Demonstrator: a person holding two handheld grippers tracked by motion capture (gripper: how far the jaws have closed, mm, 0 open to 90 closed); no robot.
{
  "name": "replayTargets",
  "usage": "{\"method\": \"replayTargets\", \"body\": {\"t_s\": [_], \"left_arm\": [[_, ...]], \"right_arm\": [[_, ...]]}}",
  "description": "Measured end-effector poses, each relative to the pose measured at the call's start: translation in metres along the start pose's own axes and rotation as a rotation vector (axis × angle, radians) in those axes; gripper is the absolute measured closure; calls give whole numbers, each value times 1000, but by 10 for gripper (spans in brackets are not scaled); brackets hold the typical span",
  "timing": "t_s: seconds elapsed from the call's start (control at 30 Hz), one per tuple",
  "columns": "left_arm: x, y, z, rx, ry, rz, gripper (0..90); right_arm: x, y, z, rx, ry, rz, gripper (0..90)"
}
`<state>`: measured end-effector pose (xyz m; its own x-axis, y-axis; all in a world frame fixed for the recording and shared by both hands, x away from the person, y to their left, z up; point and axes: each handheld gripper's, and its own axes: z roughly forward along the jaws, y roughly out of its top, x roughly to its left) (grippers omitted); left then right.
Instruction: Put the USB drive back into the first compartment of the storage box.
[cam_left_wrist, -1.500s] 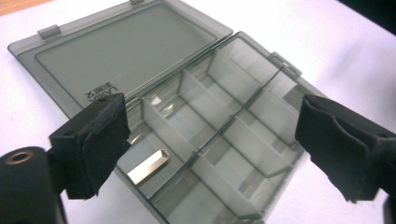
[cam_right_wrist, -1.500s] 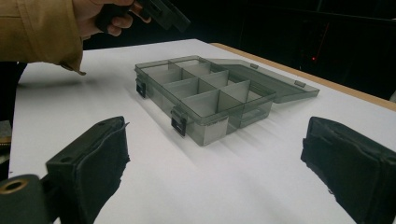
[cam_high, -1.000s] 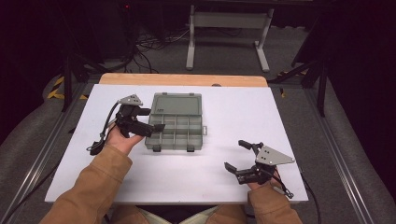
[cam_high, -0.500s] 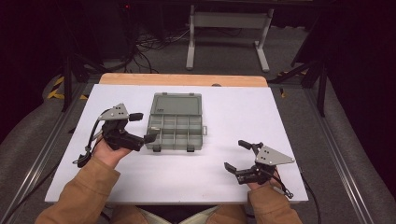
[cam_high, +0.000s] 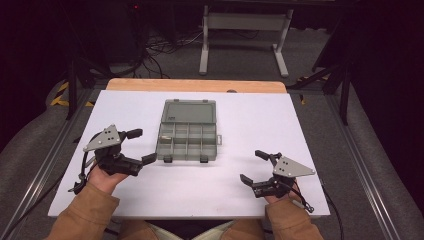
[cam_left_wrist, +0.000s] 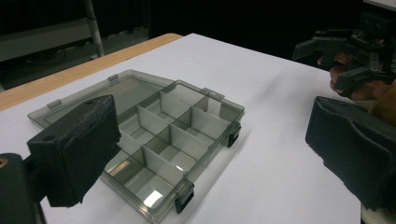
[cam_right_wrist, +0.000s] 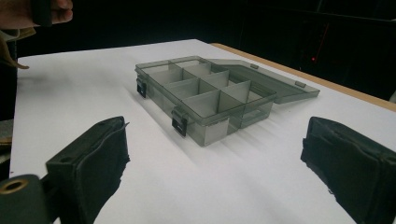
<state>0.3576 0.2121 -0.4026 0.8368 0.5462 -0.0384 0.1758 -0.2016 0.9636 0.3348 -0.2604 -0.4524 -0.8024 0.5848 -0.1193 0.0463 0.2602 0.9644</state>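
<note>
At left, left gripper (cam_high: 141, 146) held just above the white table (cam_high: 250, 125), jaws spread wide, nothing between them, tips just beside the near left corner of the box. At centre, grey compartment box (cam_high: 187, 135) lying open, lid folded flat toward the far edge, two black latches (cam_high: 204, 159) on the near wall, dividers bare. At right, right gripper (cam_high: 254, 166) near the front edge, well apart from the box, jaws likewise wide and empty.

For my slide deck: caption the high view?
Open, empty compartment box on white table, flanked by two open handheld grippers.
</note>
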Motion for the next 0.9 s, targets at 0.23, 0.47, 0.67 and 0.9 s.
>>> {"method": "replayTargets", "body": {"t_s": [0.23, 0.47, 0.67, 0.9], "left_arm": [[-2, -24, -9, -55, 17, 0, 32], [-3, -46, -14, -102, 34, -4, 25], [-3, -62, -17, -133, 47, -10, 15], [3, -84, -16, -125, 71, -35, 9]], "right_arm": [[0, 0, 0, -1, 1, -1, 71], [1, 1, -1, -9, 8, -5, 63], [1, 1, -2, -21, 9, -6, 56], [1, 2, -3, -28, 12, -7, 53]]}}
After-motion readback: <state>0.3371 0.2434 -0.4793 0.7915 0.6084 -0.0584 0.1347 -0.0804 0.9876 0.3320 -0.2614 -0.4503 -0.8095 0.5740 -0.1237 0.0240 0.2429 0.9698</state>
